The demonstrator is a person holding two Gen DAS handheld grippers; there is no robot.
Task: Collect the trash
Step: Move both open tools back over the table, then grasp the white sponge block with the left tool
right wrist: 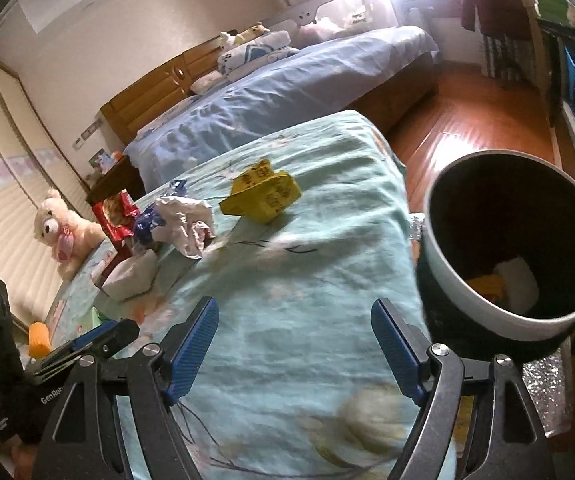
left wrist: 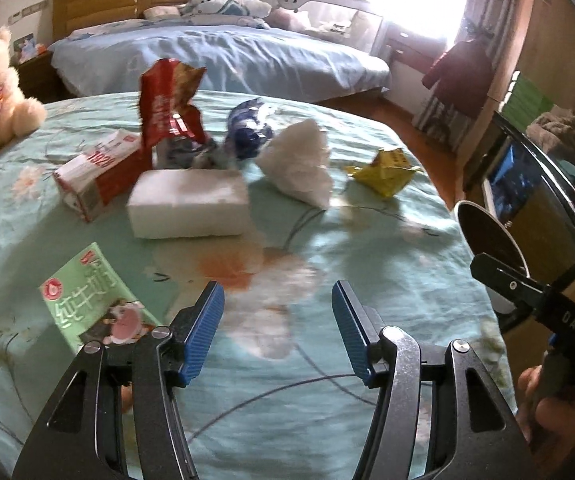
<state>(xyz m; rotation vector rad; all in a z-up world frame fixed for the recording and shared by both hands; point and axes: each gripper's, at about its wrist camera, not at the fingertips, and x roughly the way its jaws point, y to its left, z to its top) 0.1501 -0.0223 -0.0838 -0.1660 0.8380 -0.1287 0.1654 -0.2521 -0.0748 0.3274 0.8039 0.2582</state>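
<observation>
- Trash litters a floral bedspread [right wrist: 287,320]; a dark bin [right wrist: 515,248] stands at its right edge, scraps already inside.
- Nearest the bin lies a yellow wrapper [right wrist: 263,192], with crumpled white paper [left wrist: 299,160] just beyond it, then a red snack bag [left wrist: 167,104] and a white foam block [left wrist: 187,204].
- The left gripper [left wrist: 277,332] and right gripper [right wrist: 293,348] hover over the cloth, fingers apart, holding nothing.
- The wrapper looks light, crinkly and slippery; a raised fold seems the best hold.
</observation>
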